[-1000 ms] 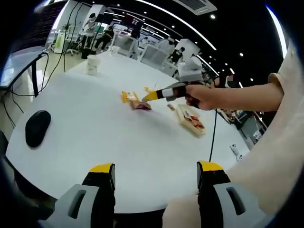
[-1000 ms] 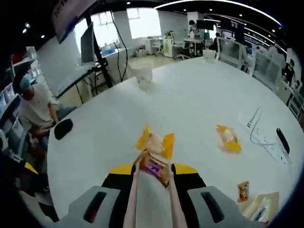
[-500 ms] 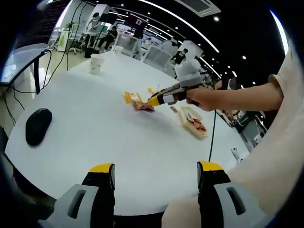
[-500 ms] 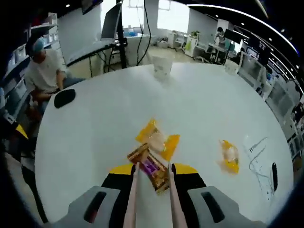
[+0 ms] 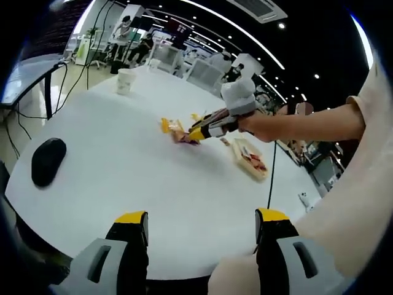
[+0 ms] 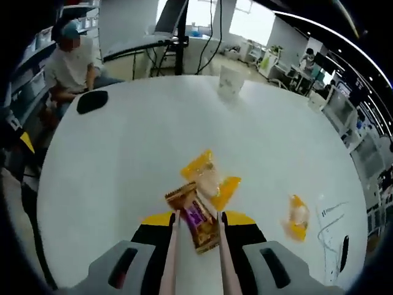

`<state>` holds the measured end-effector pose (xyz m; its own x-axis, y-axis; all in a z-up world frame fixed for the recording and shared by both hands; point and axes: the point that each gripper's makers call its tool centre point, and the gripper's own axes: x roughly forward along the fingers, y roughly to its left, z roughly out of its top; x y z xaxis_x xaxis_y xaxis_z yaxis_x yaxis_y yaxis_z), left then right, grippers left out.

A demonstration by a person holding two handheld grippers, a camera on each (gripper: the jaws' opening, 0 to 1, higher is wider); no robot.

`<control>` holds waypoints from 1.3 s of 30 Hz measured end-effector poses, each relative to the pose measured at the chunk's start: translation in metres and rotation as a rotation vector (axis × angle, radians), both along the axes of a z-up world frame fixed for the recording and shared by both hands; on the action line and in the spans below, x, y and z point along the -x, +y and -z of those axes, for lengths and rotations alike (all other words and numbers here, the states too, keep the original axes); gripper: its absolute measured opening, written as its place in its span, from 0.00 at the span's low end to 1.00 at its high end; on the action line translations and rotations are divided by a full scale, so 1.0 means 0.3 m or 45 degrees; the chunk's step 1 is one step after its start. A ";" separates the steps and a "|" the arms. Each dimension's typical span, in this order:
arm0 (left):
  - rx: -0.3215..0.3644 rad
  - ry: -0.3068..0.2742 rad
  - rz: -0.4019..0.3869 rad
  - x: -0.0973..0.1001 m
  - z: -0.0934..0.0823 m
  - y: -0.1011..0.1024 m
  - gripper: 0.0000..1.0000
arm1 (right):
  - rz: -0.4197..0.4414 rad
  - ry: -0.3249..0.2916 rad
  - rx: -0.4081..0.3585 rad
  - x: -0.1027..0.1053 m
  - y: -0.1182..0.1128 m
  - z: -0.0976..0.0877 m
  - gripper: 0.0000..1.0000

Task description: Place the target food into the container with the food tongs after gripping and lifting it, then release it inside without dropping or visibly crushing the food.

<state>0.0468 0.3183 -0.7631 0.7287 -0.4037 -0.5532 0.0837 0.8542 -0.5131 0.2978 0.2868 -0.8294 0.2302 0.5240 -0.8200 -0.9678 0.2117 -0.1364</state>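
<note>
Right gripper point(image 6: 196, 216) is clamping the tongs point(image 6: 195, 261), tips pinching a purple snack point(image 6: 193, 215) over the surface point(image 6: 110, 166) beside a yellow pack point(image 6: 207, 178). Left gripper point(image 5: 202, 227) jaws wide apart, holding nothing. Container point(image 5: 250, 157) sits nearby.

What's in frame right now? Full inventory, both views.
table: 1, white, round, under everything
purple snack: 1, brown-purple wrapper, between the tong tips
tongs: 1, pale, held in the right gripper, closed on the purple snack
yellow snacks: 2, one touching the purple snack, one apart to the right
container: 1, clear tray with food in it, beyond the right gripper in the left gripper view
cup: 1, white, far side of table
mouse: 1, black, table edge
cable: 1, thin, right edge of table
left gripper: open, yellow-tipped fingers, nothing between
right gripper: shut on tongs
</note>
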 end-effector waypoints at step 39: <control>-0.019 -0.022 -0.067 0.032 -0.027 0.011 0.70 | 0.196 0.141 -0.139 -0.024 -0.040 0.044 0.28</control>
